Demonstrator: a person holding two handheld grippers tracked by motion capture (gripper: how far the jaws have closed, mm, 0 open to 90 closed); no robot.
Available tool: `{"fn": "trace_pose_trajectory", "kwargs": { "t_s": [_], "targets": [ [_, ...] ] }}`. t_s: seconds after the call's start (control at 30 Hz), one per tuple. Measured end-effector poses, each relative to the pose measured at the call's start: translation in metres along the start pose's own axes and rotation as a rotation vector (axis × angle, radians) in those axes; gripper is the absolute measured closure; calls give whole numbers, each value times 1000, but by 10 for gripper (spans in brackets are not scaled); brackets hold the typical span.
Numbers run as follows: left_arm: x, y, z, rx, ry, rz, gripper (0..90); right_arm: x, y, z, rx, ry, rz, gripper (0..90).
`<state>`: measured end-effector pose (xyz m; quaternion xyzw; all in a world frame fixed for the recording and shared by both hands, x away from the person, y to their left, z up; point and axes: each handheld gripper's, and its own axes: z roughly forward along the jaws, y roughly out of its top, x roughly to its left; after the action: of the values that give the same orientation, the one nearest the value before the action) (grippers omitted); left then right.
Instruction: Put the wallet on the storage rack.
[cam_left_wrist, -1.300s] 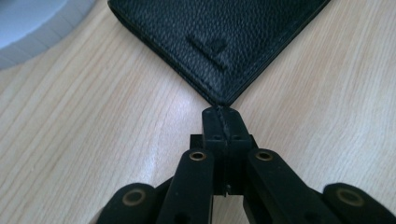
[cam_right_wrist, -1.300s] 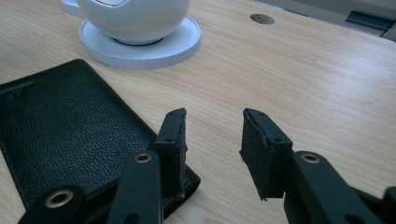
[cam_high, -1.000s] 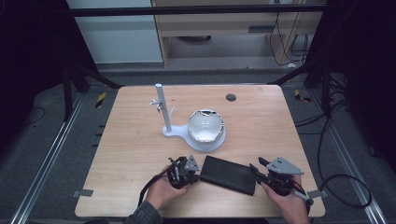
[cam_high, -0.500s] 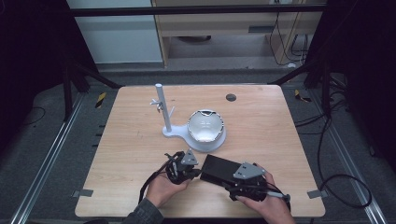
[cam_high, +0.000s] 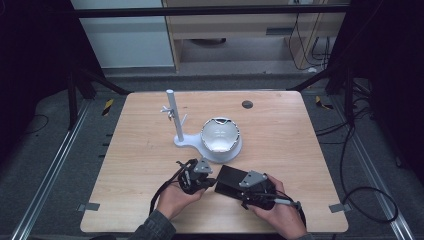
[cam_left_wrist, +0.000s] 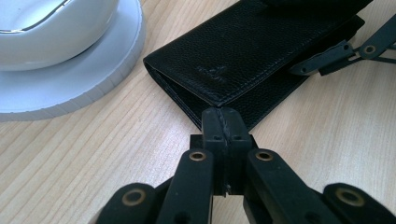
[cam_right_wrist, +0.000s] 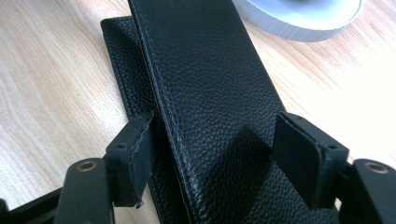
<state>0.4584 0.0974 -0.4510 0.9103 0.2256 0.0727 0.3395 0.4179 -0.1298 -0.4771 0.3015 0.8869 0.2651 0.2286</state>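
Here is the wallet (cam_high: 231, 179), a black one in grained leather with neat stitching along its edges, lying flat near the front edge of the table (cam_high: 300, 130) between the two hands. In the right gripper view its upper flap (cam_right_wrist: 205, 84) sits on top of a wider lower layer that peeks out on one side. In the left gripper view a small embossed mark shows on the cover.

The left gripper (cam_left_wrist: 226, 122) has its jaws pressed together with nothing between them, tips just at the wallet's near corner; whether they touch it, I cannot tell. The right gripper (cam_right_wrist: 212, 154) straddles the wallet's end, a pad on either side of the flap with a gap on both sides. Those jaws have just been closing, the wallet between them, but they are not pressing on it yet, so they stand apart.

Just behind the wallet there's a white bowl (cam_high: 220, 134) sitting on a round white base (cam_high: 231, 152). What lies inside the bowl I cannot make out. A white post (cam_high: 174, 116) rises from that same base to the left, with small pegs partway up.

The table is pale wood with a small dark disc (cam_high: 247, 104) near its far edge. Around it: grey floor, black frame bars, cables at the right, and pale cabinets at the back.
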Motion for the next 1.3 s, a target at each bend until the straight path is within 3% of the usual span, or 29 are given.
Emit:
{"fn": "trace_pose_trajectory", "kwargs": {
  "t_s": [0.33, 0.73, 0.9, 1.03, 1.13, 1.3],
  "targets": [
    [4, 6, 2, -21, -8, -18, 900, 0, 4, 1, 34, -54, -25, 449],
    [2, 23, -1, -41, -24, -3, 900, -2, 3, -5, 4, -104, -43, 612],
    [1, 28, -3, -57, -8, -9, 890, -3, 3, -6, 0, -135, -76, 710],
    [1, 21, -9, -65, 26, -28, 761, -6, 4, -8, -4, -148, -105, 771],
    [2, 12, -11, -64, 55, -50, 502, -8, 4, -9, -9, -143, -121, 801],
    [8, -4, -9, -46, 16, -58, 211, -11, 4, -10, -22, -144, -143, 832]
  ]
}}
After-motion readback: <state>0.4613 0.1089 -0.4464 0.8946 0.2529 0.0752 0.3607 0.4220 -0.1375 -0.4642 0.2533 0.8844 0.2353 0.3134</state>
